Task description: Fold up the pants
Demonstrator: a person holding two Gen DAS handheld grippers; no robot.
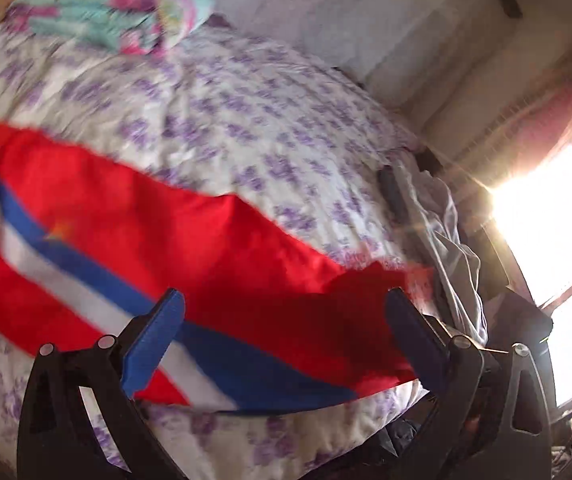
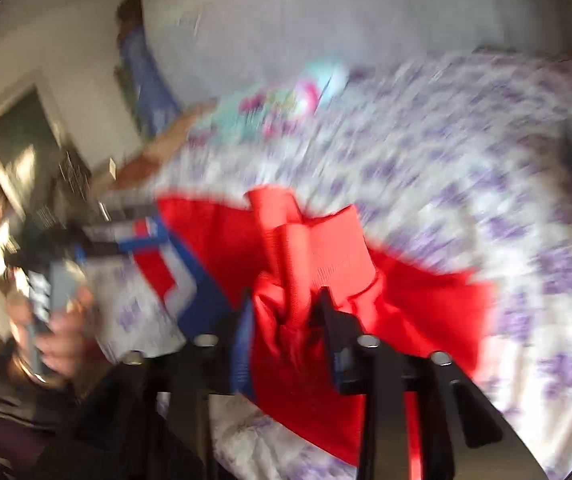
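- Right gripper (image 2: 286, 300): pads clamp a bunched fold of the red pants (image 2: 314, 248).
- Left gripper (image 1: 286, 312): jaws spread wide, holding nothing, above the smooth pants' blue-and-white stripe.
- Pants lie on the purple-flowered quilt (image 1: 213, 120).
- Farther back, folded turquoise-pink cloth (image 1: 117, 12).
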